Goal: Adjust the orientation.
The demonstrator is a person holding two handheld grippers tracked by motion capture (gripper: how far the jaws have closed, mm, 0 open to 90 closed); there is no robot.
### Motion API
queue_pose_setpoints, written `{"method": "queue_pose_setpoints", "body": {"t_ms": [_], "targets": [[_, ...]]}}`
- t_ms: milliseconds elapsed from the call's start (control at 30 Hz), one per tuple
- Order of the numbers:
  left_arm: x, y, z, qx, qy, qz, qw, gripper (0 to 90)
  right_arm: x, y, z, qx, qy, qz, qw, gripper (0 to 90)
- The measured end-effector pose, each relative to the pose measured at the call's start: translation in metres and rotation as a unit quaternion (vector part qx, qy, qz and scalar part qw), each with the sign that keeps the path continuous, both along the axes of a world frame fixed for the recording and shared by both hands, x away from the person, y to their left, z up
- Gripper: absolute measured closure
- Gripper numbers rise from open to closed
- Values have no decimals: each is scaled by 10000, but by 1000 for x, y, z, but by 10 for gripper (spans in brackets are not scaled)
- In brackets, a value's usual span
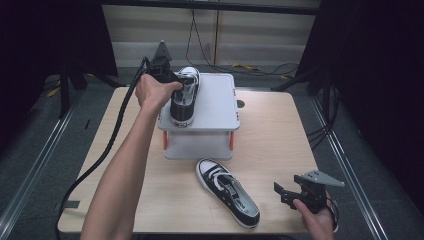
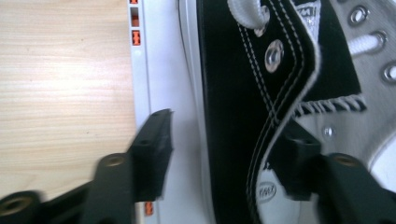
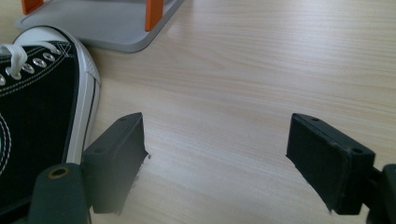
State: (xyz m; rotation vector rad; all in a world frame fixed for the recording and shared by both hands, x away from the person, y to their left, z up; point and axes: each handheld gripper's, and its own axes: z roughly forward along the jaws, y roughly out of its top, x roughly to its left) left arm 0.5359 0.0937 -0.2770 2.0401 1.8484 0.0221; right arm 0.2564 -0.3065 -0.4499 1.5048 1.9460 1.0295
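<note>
- High view: the left tongs point(image 1: 181, 82) sit at the shoe on the stand point(image 1: 183, 97), which rests on the left half of the grey stand point(image 1: 215, 107) with its toe toward the far edge and its heel toward the person, its long axis running front to back. The second shoe point(image 1: 227, 191) lies on the surface point(image 1: 280, 130) just in front of the stand, its toe pointing back toward the stand. The right tongs point(image 1: 283, 194) hover right of it.
- Left gripper view: the jaws are apart, one outside the sidewall point(image 2: 233, 121), one inside the collar. To do this well, I judge, close squarely on the sidewall and lift straight.
- Right gripper view: jaws wide apart over bare wood, holding nothing.
</note>
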Motion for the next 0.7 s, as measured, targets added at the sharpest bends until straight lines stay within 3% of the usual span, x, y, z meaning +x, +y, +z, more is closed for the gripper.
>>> {"method": "queue_pose_setpoints", "body": {"t_ms": [167,233,300,400,467,567,700], "targets": [[-8,7,6,-182,-19,-181,9997,342,2,4,-1,-14,22,27,10000,191],[-11,13,9,-303,39,-273,9992,318,2,5,-1,-33,14,19,10000,190],[-14,21,13,-266,154,-365,9989,313,1,5,0,-12,-6,34,10000,191],[-20,38,21,-413,74,-323,9986,276,-1,4,-1,-5,10,38,10000,191],[-23,48,25,-353,85,-333,9988,275,-1,4,-1,-19,19,60,10000,191],[-29,69,35,-429,-72,-236,9988,260,-1,4,0,-7,3,37,10000,190],[-39,90,40,-332,-184,-220,9990,232,-1,4,1,20,29,48,10000,191]]}}
